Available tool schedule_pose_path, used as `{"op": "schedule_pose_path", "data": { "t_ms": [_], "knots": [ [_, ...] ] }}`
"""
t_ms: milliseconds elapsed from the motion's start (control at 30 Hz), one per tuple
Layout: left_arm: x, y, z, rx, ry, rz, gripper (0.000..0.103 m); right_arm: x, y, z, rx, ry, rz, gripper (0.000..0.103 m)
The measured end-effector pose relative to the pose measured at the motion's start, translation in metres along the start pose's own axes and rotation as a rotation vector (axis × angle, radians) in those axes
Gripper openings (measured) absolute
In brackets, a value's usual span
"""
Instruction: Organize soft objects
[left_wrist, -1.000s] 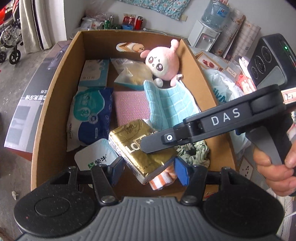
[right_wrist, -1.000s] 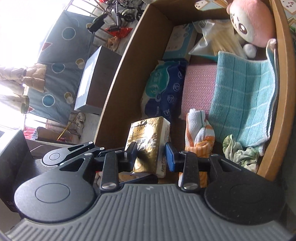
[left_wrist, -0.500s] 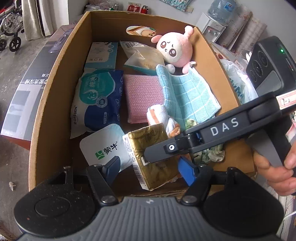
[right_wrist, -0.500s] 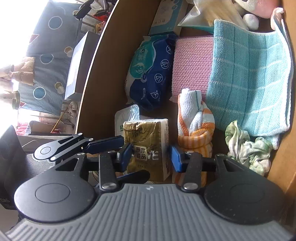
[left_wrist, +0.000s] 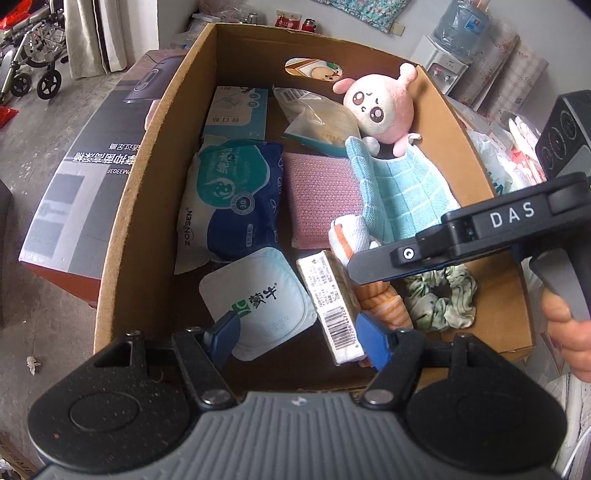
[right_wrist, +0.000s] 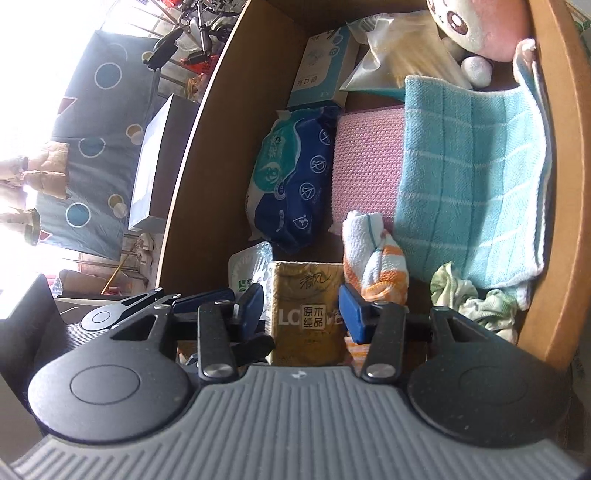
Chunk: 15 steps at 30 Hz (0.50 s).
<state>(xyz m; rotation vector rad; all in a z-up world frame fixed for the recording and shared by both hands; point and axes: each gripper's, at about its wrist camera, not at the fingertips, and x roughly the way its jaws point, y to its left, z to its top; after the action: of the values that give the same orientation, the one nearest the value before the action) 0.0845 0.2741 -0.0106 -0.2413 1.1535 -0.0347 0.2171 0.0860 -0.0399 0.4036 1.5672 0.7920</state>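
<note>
An open cardboard box (left_wrist: 147, 206) holds the soft things. A gold tissue pack (right_wrist: 306, 295) stands on its edge near the front wall, its barcode side (left_wrist: 328, 295) up. My right gripper (right_wrist: 303, 314) is open and straddles the pack, its blue pads just off the sides; its black finger (left_wrist: 388, 258) crosses the left wrist view. My left gripper (left_wrist: 299, 336) is open wide above the pack's near end and a white milk pouch (left_wrist: 258, 291), pressing on neither. An orange-striped rolled cloth (left_wrist: 351, 232) lies right beside the pack.
Further in lie a green scrunchie (left_wrist: 443, 299), teal towel (left_wrist: 399, 192), pink cloth (left_wrist: 317, 195), blue wipes pack (left_wrist: 229, 206), mask box (left_wrist: 236, 110) and pink plush (left_wrist: 380, 107). A grey carton (left_wrist: 85, 192) flanks the box on the left. A hand (left_wrist: 569, 325) holds the right gripper.
The gold pack went from tilted, face up, in the grippers to standing on edge on the box floor. Both grippers' jaws widened off it. The left gripper drew closer to the box.
</note>
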Motion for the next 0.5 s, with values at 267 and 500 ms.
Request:
{"op": "schedule_pose_path", "data": {
  "t_ms": [267, 500],
  "knots": [
    [-0.012, -0.007, -0.007, 0.062, -0.03, -0.006, 0.071, 0.031, 0.001, 0.0, 0.062, 0.066, 0.034, 0.045],
    [-0.025, -0.019, -0.015, 0.121, -0.091, 0.005, 0.074, 0.023, 0.003, -0.001, 0.071, 0.039, 0.032, 0.045]
  ]
}}
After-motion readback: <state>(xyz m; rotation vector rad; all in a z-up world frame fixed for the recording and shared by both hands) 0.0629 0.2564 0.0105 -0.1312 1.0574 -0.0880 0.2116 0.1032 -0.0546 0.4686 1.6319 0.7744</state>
